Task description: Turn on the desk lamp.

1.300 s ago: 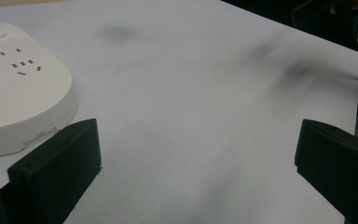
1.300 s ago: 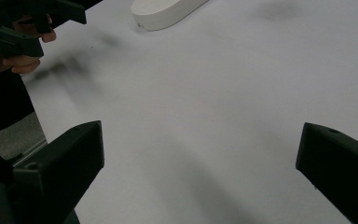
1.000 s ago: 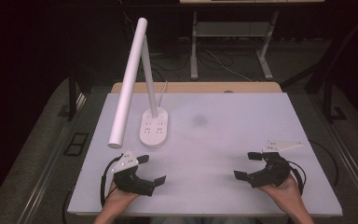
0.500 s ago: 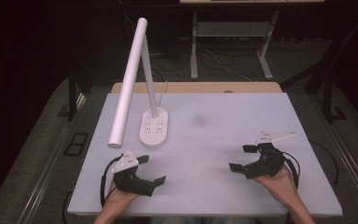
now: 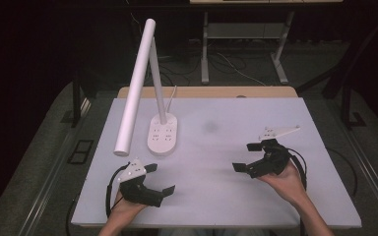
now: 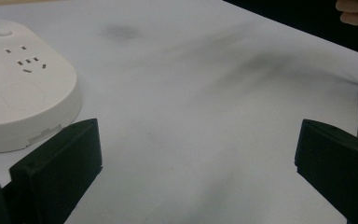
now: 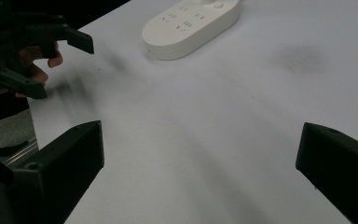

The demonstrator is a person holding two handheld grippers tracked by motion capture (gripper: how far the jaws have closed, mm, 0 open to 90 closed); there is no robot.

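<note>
White table (image 5: 216,196) carries the lamp (image 5: 163,133) at far left, near my left tongs (image 5: 158,179); my right tongs (image 5: 246,157) sit well apart, both sets released, grasping nothing.

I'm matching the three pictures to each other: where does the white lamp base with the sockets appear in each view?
High view: the lamp base stands left of centre on the table, ahead of the left gripper.
Left gripper view: the lamp base sits at the upper left, just beyond the left jaw.
Right gripper view: the lamp base lies at top centre.
Shared landmark: the dark smudge beside it.
</note>
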